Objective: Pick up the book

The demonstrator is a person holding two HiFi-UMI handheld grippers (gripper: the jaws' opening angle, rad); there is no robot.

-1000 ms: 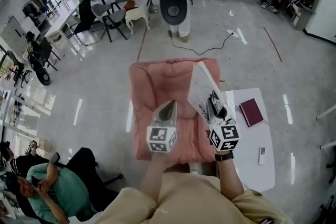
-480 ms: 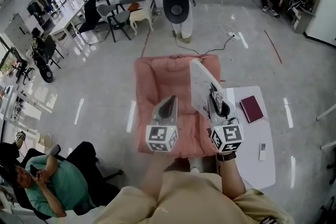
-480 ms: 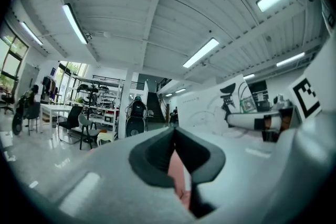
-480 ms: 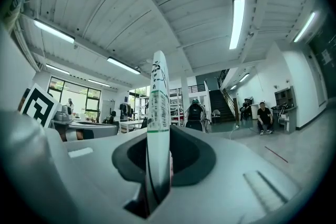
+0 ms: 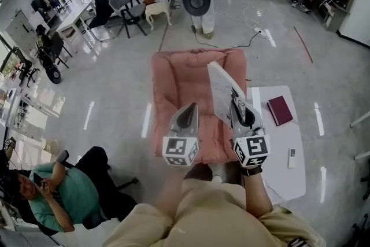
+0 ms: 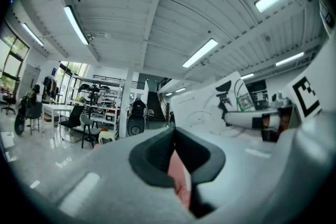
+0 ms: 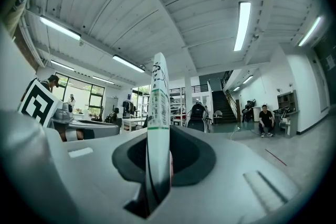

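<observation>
A thin white book (image 5: 222, 92) with black drawings on its cover stands upright on edge in my right gripper (image 5: 240, 111), which is shut on its lower edge. In the right gripper view the book's spine (image 7: 158, 113) rises straight up out of the closed jaws (image 7: 156, 168). My left gripper (image 5: 187, 114) hangs beside it to the left, shut with nothing in it. In the left gripper view its jaws (image 6: 174, 138) meet at the tips, and the book's cover (image 6: 210, 105) shows at the right. Both grippers point level above the pink chair.
A pink cushioned chair (image 5: 176, 81) lies below the grippers. To its right stands a white table (image 5: 283, 173) with a dark red book (image 5: 280, 110) and a remote (image 5: 292, 157). A person stands beyond the chair (image 5: 196, 0). Another sits at lower left (image 5: 52, 199).
Both grippers moved forward and slightly upward together, with the white book still held in the right one. The chair sits a little higher in the head view.
</observation>
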